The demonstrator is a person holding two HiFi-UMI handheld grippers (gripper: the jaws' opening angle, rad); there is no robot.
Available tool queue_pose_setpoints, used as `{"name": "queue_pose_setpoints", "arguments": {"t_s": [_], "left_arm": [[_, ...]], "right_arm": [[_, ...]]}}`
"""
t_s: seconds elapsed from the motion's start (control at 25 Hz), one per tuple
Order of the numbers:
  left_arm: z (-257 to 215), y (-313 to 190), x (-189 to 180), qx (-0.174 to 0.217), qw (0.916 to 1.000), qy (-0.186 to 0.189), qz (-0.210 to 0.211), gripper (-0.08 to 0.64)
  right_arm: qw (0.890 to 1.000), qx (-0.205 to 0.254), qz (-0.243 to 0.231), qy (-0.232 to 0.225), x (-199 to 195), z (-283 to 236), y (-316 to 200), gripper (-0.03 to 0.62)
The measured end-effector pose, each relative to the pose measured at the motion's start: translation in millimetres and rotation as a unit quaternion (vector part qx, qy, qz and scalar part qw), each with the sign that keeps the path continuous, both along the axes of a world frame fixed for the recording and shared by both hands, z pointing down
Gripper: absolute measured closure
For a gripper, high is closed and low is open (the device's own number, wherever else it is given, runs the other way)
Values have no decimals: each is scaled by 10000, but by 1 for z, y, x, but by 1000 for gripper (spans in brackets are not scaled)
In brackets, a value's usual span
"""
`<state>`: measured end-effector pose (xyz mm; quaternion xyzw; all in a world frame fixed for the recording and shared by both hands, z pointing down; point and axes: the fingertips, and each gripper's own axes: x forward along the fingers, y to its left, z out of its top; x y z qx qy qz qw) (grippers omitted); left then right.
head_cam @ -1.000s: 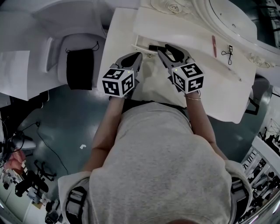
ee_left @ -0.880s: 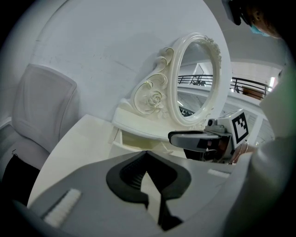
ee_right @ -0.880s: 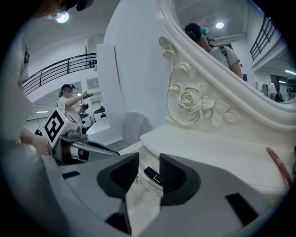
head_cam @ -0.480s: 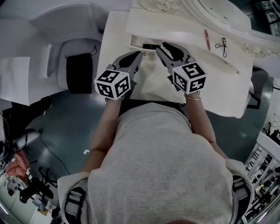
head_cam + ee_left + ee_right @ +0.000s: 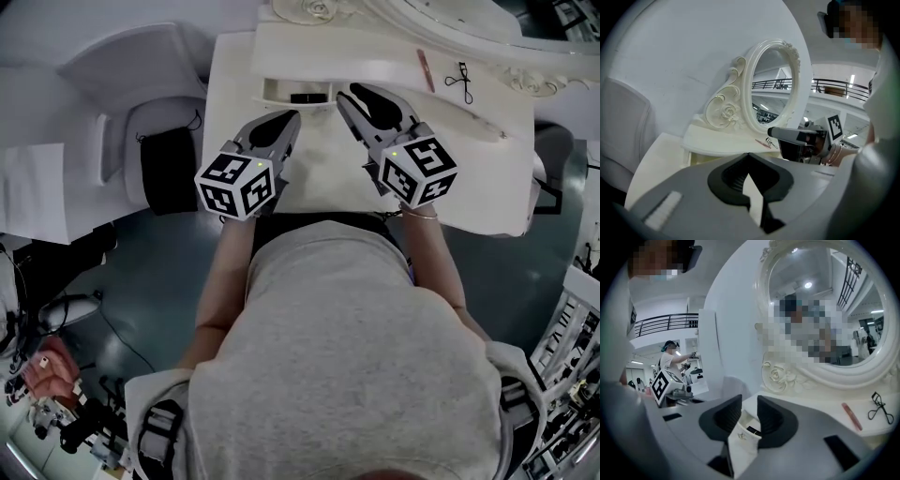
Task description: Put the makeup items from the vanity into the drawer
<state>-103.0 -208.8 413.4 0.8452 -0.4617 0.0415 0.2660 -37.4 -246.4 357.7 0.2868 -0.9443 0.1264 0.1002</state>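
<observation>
The white vanity (image 5: 469, 178) has its small drawer (image 5: 272, 91) pulled open at the left, and a black item (image 5: 303, 97) lies inside. On the top shelf lie a pink stick (image 5: 424, 70) and a black eyelash curler (image 5: 459, 80). My left gripper (image 5: 289, 117) hovers just in front of the drawer, shut and empty; its tips (image 5: 749, 157) meet. My right gripper (image 5: 349, 92) hangs to the right of the drawer, open with nothing held. Through its jaws (image 5: 749, 406) I see the drawer (image 5: 740, 439) below. The pink stick (image 5: 851, 416) and the curler (image 5: 880, 408) lie off to its right.
An oval mirror in an ornate white frame (image 5: 319, 11) stands at the back of the vanity. A white chair holding a black bag (image 5: 169, 155) is to the left, over a dark floor. My body fills the lower part of the head view.
Both grippers have lifted up and away from the drawer mouth. The right one has drawn off to the right. The jaws look the same as before.
</observation>
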Motion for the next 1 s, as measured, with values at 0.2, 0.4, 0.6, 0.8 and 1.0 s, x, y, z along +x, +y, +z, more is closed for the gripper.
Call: {"name": "queue_pose_setpoints", "arguments": {"t_s": [0.2, 0.4, 0.6, 0.8, 1.0], "left_arm": [[-15, -1, 17, 208, 9995, -22, 256, 551], [-25, -9, 25, 391, 9987, -126, 313, 551], [-29, -13, 34, 504, 9976, -261, 397, 551], [-30, -16, 40, 478, 9979, -240, 378, 551], [-28, -16, 47, 451, 9978, -217, 424, 551]], "right_arm": [[9997, 90, 235, -65, 20, -7, 4, 484], [9993, 133, 338, -122, 34, -11, 10, 501], [9985, 207, 452, -240, 45, -17, 13, 534], [9976, 263, 487, -409, 51, -21, 15, 559], [9966, 351, 544, -510, 56, -25, 18, 581]]}}
